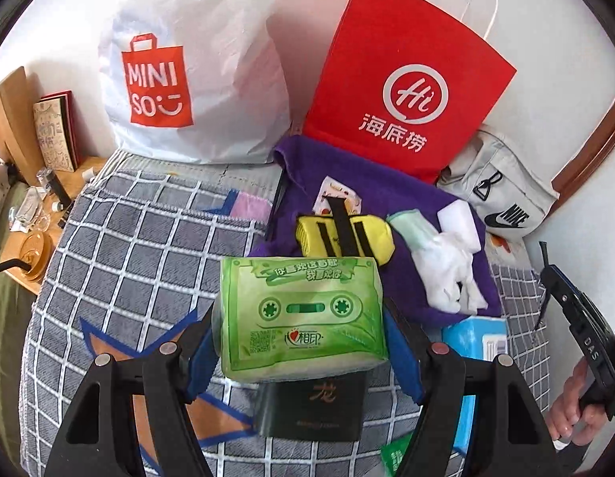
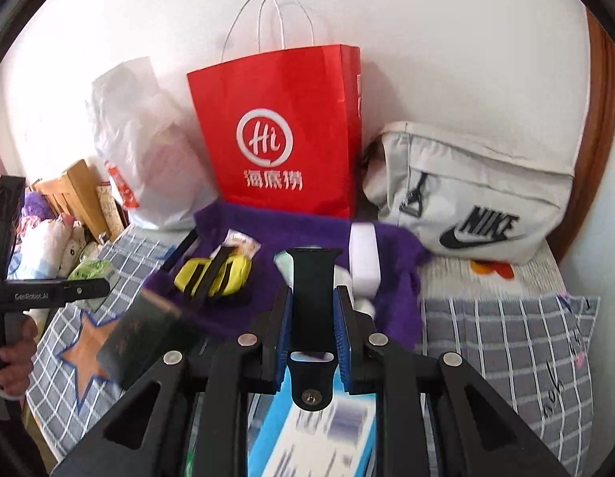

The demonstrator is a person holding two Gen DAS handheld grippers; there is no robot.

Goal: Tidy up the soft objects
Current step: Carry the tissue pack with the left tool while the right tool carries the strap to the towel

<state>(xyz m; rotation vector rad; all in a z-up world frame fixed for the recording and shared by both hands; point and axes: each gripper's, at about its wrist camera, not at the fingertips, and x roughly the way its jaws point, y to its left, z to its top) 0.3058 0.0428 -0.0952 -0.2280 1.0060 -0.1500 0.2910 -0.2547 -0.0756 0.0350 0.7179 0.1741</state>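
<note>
Left wrist: one green tissue pack (image 1: 303, 318), two bags upright.

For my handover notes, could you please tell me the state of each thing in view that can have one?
Left tool: shut on the tissue pack.
Tissue pack: held off the bed.
Right tool: shut on the black strap.
Black strap: gripped, pointing away from the camera.
Red bag: upright against the wall.
Purple towel: spread on the bed, rumpled.
Yellow sock: lying on the towel.
</note>
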